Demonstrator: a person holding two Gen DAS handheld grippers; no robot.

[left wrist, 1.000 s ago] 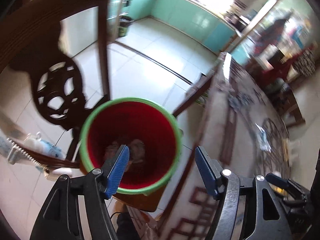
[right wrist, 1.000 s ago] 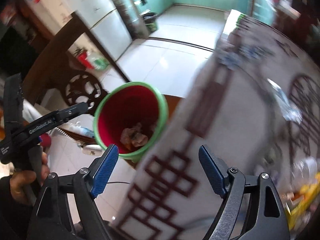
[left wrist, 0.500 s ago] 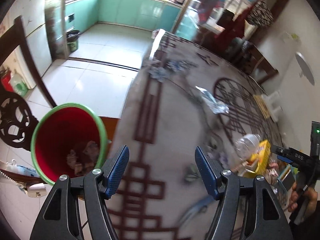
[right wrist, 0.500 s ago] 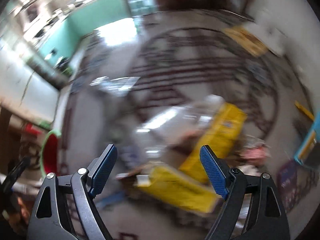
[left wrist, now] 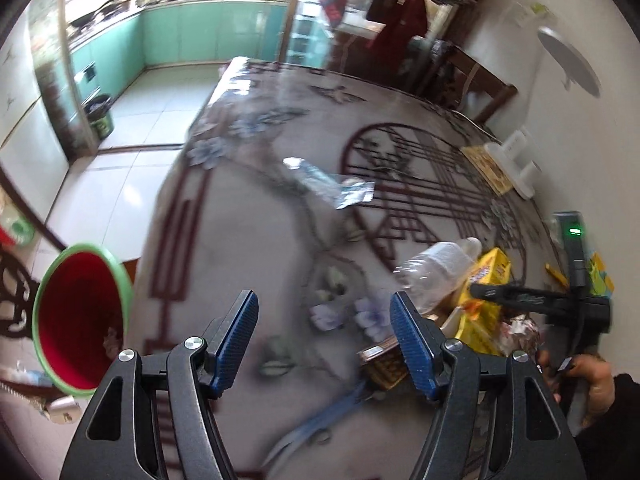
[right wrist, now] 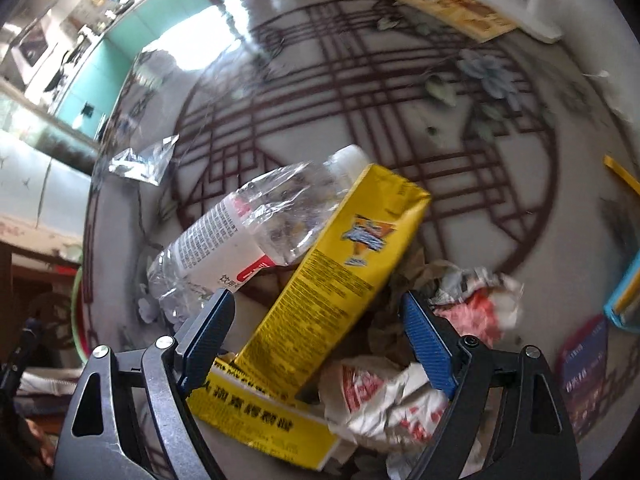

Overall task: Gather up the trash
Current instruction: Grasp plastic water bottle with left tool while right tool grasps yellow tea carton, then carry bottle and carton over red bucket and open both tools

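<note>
- Left hand-held gripper (left wrist: 324, 338): jaws apart at a moderate gap, nothing between the blue pads, poised over the near part of the patterned surface (left wrist: 248, 216).
- Right hand-held gripper (right wrist: 316, 342): jaws wide, pads not pressing on anything; hung over the trash pile with the yellow carton (right wrist: 340, 272) lying in the gap between the fingers, apparently below them.
- Right hand (left wrist: 588, 380), seen from the left wrist camera: wrapped around the black handle of its tool at the right edge, dark sleeve at the wrist.
- Crushed clear plastic bottle (right wrist: 248, 232): on its side, white cap toward the far end, leaning against the yellow carton's left face.
- Second yellow box (right wrist: 260, 420): flat on the surface, nearest of the pile, partly under the carton.
- Crumpled red-and-white wrappers (right wrist: 384, 396): heaped at the near right of the pile; another crumpled piece (right wrist: 480, 304) just right of the right finger.
- Clear foil wrapper (left wrist: 332, 184): alone at mid-surface, well apart from the pile, farther and to the left.
- Red bin with green rim (left wrist: 76, 320): off the left edge of the surface, lower than it, some trash dimly visible inside.
- Far right of surface: yellow booklet (right wrist: 456, 12) beside a white block (right wrist: 516, 4).
- Blur over much of both views; small print unreadable.
</note>
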